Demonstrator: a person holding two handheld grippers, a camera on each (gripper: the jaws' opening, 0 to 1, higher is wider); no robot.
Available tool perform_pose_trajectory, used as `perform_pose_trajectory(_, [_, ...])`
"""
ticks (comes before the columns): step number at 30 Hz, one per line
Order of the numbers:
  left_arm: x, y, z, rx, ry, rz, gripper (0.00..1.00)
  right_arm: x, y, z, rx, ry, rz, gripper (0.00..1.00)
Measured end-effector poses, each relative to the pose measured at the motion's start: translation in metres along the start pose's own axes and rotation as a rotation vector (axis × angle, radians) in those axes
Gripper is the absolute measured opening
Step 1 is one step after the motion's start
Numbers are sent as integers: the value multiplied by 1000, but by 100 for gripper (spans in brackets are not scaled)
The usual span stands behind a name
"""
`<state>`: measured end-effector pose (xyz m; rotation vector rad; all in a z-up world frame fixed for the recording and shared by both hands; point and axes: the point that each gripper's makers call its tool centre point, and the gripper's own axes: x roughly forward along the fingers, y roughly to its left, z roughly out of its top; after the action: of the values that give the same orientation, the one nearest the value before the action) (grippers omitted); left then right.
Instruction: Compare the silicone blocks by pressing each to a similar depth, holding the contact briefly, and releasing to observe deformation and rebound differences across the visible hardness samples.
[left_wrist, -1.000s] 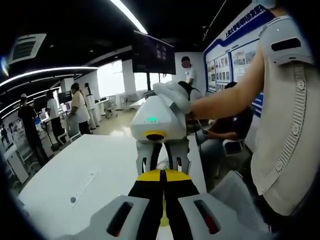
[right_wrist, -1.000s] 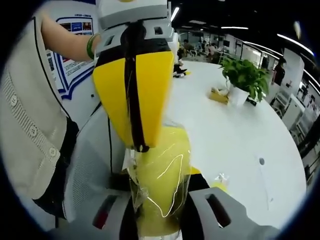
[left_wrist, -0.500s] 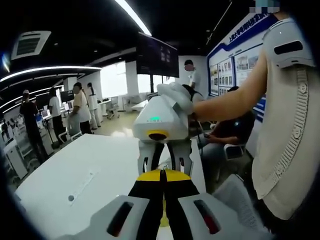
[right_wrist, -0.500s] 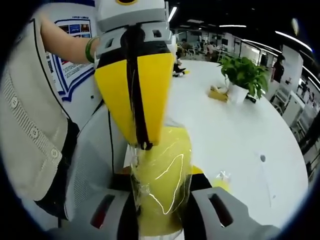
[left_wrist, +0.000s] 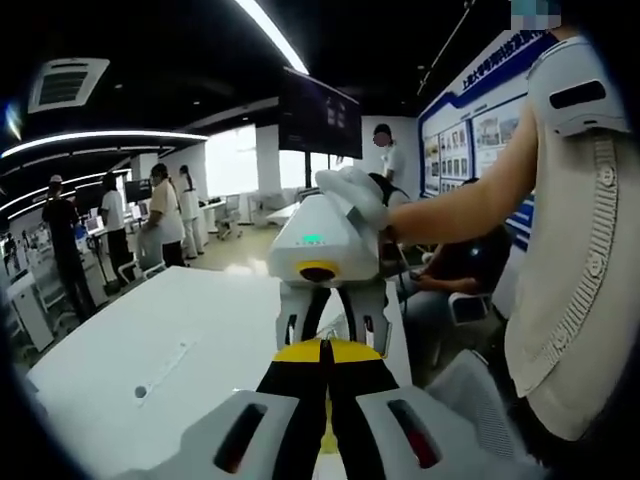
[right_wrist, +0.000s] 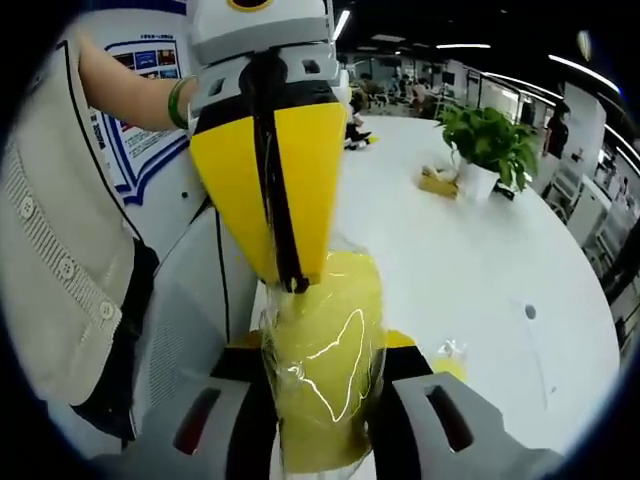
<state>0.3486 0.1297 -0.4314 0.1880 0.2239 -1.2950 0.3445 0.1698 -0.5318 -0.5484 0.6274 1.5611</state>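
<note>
The yellow block (right_wrist: 325, 370), wrapped in clear film, sits pinched between the right gripper (right_wrist: 322, 420) jaws, held up above the white table (right_wrist: 470, 250). The left gripper (right_wrist: 270, 180), jaws pressed together, pokes its tip into the top (right at the wrapper). Push off-centre and I reckon the block could squirt out, or the film tear.

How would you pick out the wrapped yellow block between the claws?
Start at the long white table in the right gripper view. At its near end, the right claw clamps a yellow silicone block in shiny clear wrap; the left claw presses its tip onto it.
</note>
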Motion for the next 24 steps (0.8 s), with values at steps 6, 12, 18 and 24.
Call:
perform_pose_trajectory(6, [-5,1,-2,-11,-9,4,0,4,0,2,-8,8,-4,30])
perform_pose_trajectory(12, [-8,1,-3,-18,-17,5,0,5,0,2,-11,14,-4,31])
perform_pose_trajectory(18, [-12,3,-4,-30,-27,11,0,7,0,4,-25,17,-11,32])
perform_pose_trajectory(24, [-17,3,-5,-42,-38,21,0,10,1,6,-36,23,-9,33])
